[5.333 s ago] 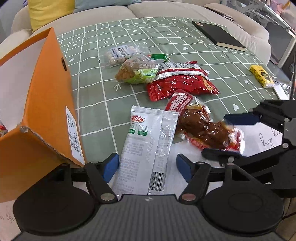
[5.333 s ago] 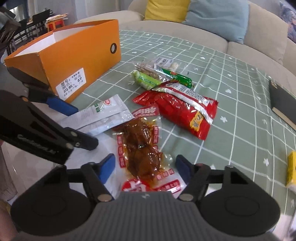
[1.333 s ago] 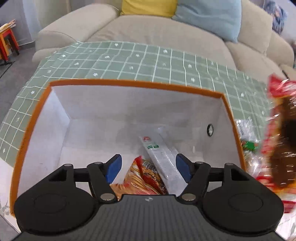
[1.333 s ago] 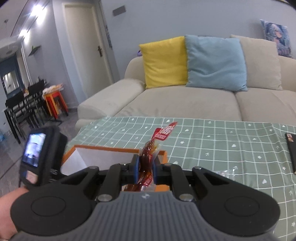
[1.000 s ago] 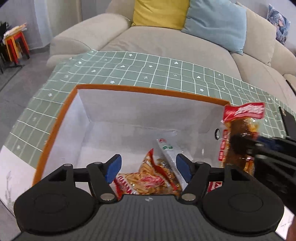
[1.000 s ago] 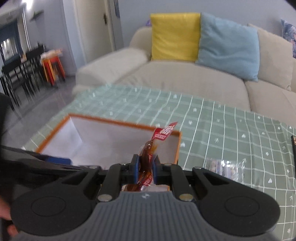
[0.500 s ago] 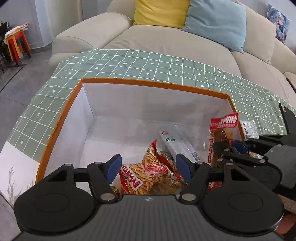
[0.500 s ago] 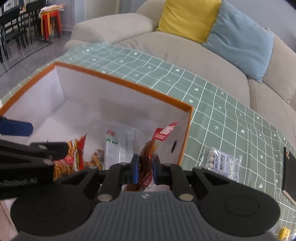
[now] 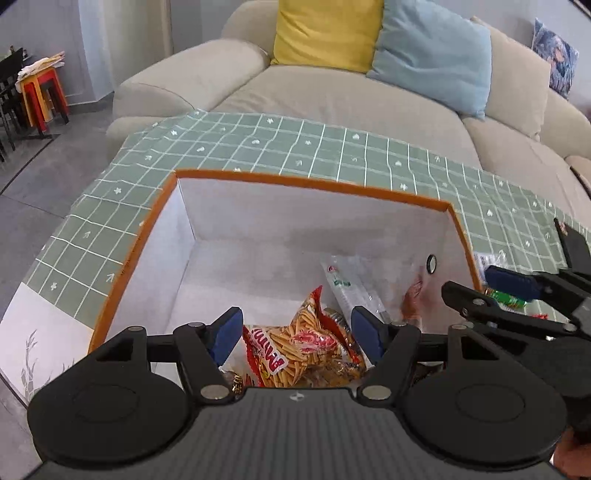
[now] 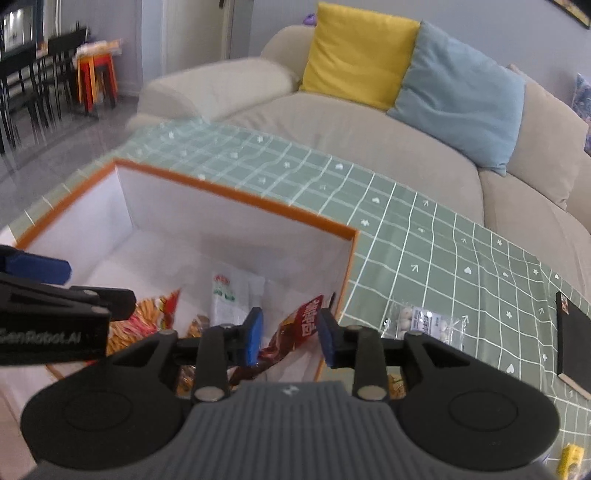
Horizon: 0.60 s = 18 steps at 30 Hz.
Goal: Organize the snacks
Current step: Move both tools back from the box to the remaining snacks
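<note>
Right gripper (image 10: 290,338) over the near right corner of the orange box (image 10: 236,199); its jaws have just been opening, now part-open, pads clear of the red braised-meat packet (image 10: 295,334) between them; left gripper (image 9: 297,334) wide open, empty, above the fries snack bag (image 9: 306,354); white sachet (image 9: 349,286) behind it; peanut pack (image 10: 424,323) on the green tablecloth (image 10: 424,251) outside.

Ahead of me stood a beige sofa (image 9: 332,96) with a yellow cushion (image 9: 328,33) and a blue one (image 9: 432,55); grey floor (image 9: 26,173) and red-orange stools (image 9: 40,96) lay left.
</note>
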Each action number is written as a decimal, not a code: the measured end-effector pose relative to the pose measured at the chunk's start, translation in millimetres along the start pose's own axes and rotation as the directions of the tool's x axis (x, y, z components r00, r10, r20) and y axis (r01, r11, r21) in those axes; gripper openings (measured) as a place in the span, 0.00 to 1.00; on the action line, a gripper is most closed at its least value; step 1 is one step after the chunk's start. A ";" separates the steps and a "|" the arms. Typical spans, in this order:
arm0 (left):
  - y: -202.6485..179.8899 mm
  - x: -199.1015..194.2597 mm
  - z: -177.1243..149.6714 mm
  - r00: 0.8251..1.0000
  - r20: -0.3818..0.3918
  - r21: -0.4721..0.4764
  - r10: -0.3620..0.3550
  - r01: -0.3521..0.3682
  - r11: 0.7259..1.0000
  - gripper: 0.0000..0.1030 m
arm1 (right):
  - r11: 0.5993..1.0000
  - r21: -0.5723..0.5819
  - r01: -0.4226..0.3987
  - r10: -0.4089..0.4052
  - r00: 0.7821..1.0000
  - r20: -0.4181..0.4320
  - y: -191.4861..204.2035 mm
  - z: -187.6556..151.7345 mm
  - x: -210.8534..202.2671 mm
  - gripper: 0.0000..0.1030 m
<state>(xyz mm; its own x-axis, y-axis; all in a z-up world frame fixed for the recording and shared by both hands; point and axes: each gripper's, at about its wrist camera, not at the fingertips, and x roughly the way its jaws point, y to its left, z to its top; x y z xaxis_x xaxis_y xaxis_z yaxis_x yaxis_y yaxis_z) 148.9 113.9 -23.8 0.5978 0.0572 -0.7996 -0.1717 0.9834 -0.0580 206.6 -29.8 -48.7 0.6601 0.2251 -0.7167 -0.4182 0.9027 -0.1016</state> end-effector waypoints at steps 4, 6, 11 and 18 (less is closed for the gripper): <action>-3.3 -12.6 -3.1 0.998 0.052 -0.011 -0.029 0.030 0.999 0.77 | 1.000 0.018 -0.008 0.007 0.997 0.076 -8.8 -4.8 -25.0 0.44; -6.0 -19.0 -4.3 0.996 0.080 -0.011 -0.047 0.048 0.999 0.77 | 1.000 0.023 -0.003 0.000 0.995 0.104 -14.6 -8.3 -35.4 0.48; -15.5 -36.8 -9.1 0.983 0.154 -0.003 -0.100 0.102 0.995 0.77 | 0.999 0.042 0.006 -0.013 0.987 0.163 -28.2 -23.2 -61.5 0.56; -39.1 -54.3 -22.3 0.957 0.231 0.054 -0.174 0.166 0.985 0.77 | 0.996 0.083 0.039 -0.056 0.974 0.219 -49.6 -57.8 -95.0 0.63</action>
<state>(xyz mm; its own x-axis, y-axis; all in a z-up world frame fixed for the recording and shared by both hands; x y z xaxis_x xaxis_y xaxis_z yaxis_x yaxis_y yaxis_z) 105.7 68.5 8.6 0.7833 -0.0767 -0.6169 -0.0277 0.9871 -0.1579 128.6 -117.2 -15.4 0.8030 0.2487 -0.5417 -0.3388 0.9381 -0.0715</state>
